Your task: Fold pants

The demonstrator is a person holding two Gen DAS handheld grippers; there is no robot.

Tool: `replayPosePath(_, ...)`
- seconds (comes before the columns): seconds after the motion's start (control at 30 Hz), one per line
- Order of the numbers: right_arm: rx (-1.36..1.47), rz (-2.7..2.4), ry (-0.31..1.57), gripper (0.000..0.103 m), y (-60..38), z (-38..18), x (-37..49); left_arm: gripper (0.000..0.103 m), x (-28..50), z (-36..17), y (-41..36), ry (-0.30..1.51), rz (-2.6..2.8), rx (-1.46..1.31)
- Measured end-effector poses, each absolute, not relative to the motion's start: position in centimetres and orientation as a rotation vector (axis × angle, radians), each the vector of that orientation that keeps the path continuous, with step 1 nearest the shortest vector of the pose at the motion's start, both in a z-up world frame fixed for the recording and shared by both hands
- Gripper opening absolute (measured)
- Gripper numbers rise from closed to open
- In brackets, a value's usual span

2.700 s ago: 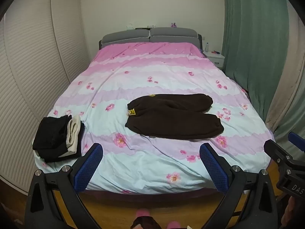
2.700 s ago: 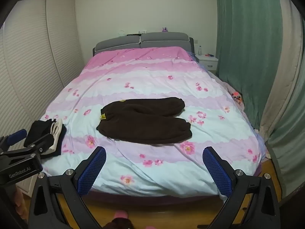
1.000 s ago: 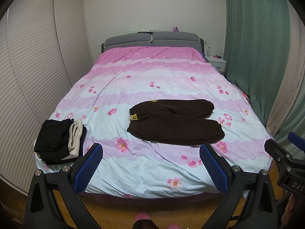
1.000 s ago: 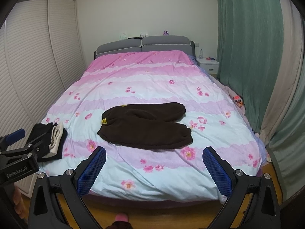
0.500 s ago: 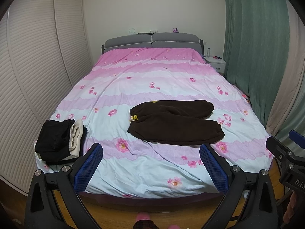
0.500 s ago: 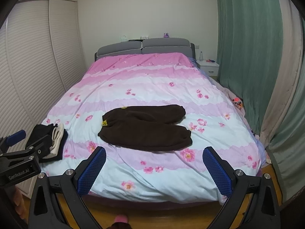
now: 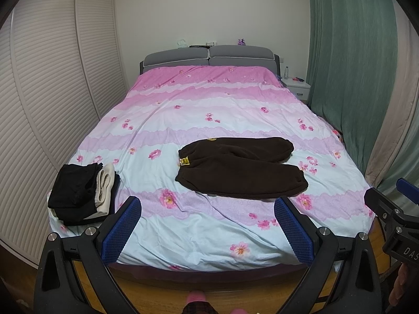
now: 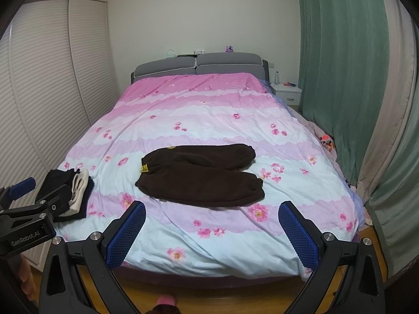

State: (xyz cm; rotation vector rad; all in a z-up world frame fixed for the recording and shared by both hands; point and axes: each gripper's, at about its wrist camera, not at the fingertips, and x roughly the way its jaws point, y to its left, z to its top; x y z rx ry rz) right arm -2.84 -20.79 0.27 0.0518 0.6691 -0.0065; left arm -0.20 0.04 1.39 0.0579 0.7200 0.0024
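Dark brown pants (image 7: pixel 239 167) lie flat on the pink and blue floral bedspread (image 7: pixel 209 104), waistband to the left, both legs pointing right; they also show in the right wrist view (image 8: pixel 201 174). My left gripper (image 7: pixel 208 226) is open and empty, held off the foot of the bed, well short of the pants. My right gripper (image 8: pixel 212 229) is open and empty too, beside the left one, also short of the pants.
A stack of folded black and cream clothes (image 7: pixel 82 192) sits on the bed's near left corner. Louvred wardrobe doors (image 7: pixel 52 91) stand left, green curtains (image 7: pixel 353 65) right, a white nightstand (image 7: pixel 298 87) by the headboard. Wooden floor (image 7: pixel 209 290) lies below.
Both grippers have drawn back and risen slightly from the bed, so the bed looks a little farther away. The pants have not moved.
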Motion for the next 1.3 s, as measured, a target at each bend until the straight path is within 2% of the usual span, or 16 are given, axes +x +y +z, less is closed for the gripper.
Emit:
replayPosePath(0.37, 0.045, -0.002, 0.682, 0.102, -20.6, -0.2, -2.6, 0.103, 0.3, 1.1, -0.2, 0.739, 0.004, 0.052)
replayPosePath(0.7, 0.045, -0.012, 0.757, 0.102, -20.2, -3.6, 0.8, 0.103, 3.7, -2.8, 2.3, 0.807, 0.05, 0.025)
replayPosePath(1.3, 0.008, -0.154, 0.981, 0.102, -16.3, -17.1, 18.9, 0.103, 23.5, -17.1, 6.6, 0.987, -0.003, 0.072)
